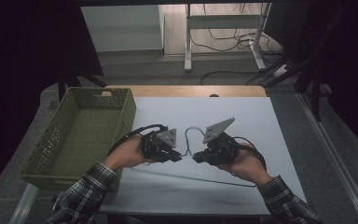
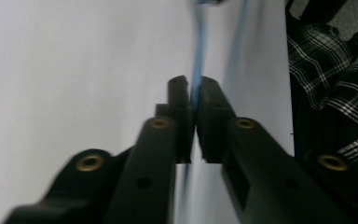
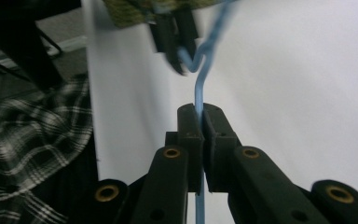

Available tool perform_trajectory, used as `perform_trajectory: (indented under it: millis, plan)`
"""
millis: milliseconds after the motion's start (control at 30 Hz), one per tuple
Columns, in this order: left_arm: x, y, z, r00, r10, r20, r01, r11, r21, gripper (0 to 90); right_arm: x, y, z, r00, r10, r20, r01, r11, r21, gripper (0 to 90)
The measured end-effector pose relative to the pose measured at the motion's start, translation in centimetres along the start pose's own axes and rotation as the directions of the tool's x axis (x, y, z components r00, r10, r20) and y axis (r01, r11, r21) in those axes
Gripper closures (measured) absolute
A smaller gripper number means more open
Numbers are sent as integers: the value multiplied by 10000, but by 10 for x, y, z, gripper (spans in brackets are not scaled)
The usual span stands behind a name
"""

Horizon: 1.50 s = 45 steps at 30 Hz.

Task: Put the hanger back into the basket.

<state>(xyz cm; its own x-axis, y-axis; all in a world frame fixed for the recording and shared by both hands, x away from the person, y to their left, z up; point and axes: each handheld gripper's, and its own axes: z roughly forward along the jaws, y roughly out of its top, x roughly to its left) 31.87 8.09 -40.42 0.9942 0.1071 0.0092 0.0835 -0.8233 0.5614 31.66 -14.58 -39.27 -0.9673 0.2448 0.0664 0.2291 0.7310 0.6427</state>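
Above a white table (image 1: 242, 116), a person pinches a thin blue wire (image 1: 189, 135) between two hand-held tools: the left gripper (image 1: 179, 156) and the right gripper (image 1: 196, 158) each have their jaws closed tight on it, tips nearly meeting. The work in hand appears to be bending the wire, which likely calls for firm, unslipping grips and a slow, even twist. The wire looks slender and stiff, arching up between the tools in a kinked loop. A green basket (image 1: 121, 109) stands at the left.
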Motion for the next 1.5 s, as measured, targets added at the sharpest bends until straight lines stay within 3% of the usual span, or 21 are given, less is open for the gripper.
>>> perform_trajectory:
  millis: [67, 100, 133, 200, 300, 367, 433, 633, 833, 900, 933, 1000, 1100, 1167, 1200, 1300, 1333, 1367, 1500]
  plan:
    - [-2, 1, 1, 9993, -321, 185, 321, 9995, -23, 873, -2, -3, -1, 9999, -61, -97, 60, 9999, -98, 851]
    - [-2, 1, 1, 9989, -469, 59, 469, 9989, -52, 873, -2, -4, -1, 9998, -169, -71, 168, 9998, -115, 851]
    - [-2, 1, 1, 9972, -700, 263, 701, 9975, -34, 873, -2, -5, -1, 9998, -195, 5, 195, 9998, -106, 837]
    - [-3, 2, 0, 9935, -1131, 151, 1134, 9933, -214, 873, -1, -6, -4, 9998, -22, 178, 27, 9995, -303, 666]
    - [0, 1, -4, 9860, -1662, 137, 1667, 9852, -392, 874, 2, -7, -10, 9981, -18, 623, 54, 9984, -566, 525]
    - [3, -2, -8, 9778, -2094, -27, 2087, 9754, -707, 874, 3, -7, -15, 9932, 177, 1151, -104, 9979, -637, 458]
    - [4, -4, -13, 9700, -2424, -210, 2397, 9668, -886, 874, 4, -10, -21, 9897, 368, 1387, -252, 9961, -847, 392]
    - [11, -14, -26, 9294, -3610, -766, 3498, 9279, -1294, 874, 6, -20, -36, 9772, 1095, 1822, -818, 9848, -1533, 239]
    - [14, -18, -41, 8925, -4374, -1105, 4157, 8925, -1750, 874, 6, -35, -48, 9627, 1822, 2001, -1393, 9675, -2110, 160]
    - [16, -20, -48, 8828, -4544, -1189, 4284, 8827, -1929, 874, 6, -40, -51, 9604, 1977, 1964, -1520, 9623, -2255, 153]
    - [17, -21, -52, 8748, -4682, -1243, 4399, 8753, -2007, 874, 6, -42, -53, 9590, 2073, 1931, -1610, 9596, -2307, 148]
    - [18, -22, -60, 8644, -4837, -1376, 4498, 8660, -2186, 874, 6, -48, -56, 9519, 2283, 2041, -1770, 9540, -2419, 141]
    - [20, -26, -72, 8502, -5006, -1631, 4603, 8571, -2314, 874, 5, -56, -58, 9435, 2562, 2104, -2006, 9465, -2527, 120]
    - [22, -30, -79, 8348, -5222, -1744, 4760, 8437, -2482, 874, 4, -62, -59, 9379, 2804, 2044, -2232, 9386, -2631, 112]
    - [22, -31, -82, 8313, -5266, -1780, 4780, 8407, -2545, 874, 4, -65, -59, 9332, 2915, 2100, -2317, 9350, -2685, 107]
    - [24, -39, -94, 8098, -5512, -2011, 4925, 8249, -2774, 874, 4, -71, -59, 9264, 3069, 2183, -2448, 9312, -2701, 92]
    - [25, -42, -98, 8062, -5554, -2041, 4950, 8220, -2814, 874, 4, -73, -58, 9239, 3128, 2204, -2494, 9291, -2731, 86]
    - [26, -45, -102, 7963, -5655, -2147, 5008, 8154, -2905, 874, 4, -75, -58, 9201, 3220, 2231, -2565, 9257, -2781, 84]
    - [28, -59, -117, 7693, -5943, -2344, 5180, 7950, -3157, 874, 3, -84, -55, 9093, 3480, 2283, -2798, 9172, -2838, 71]
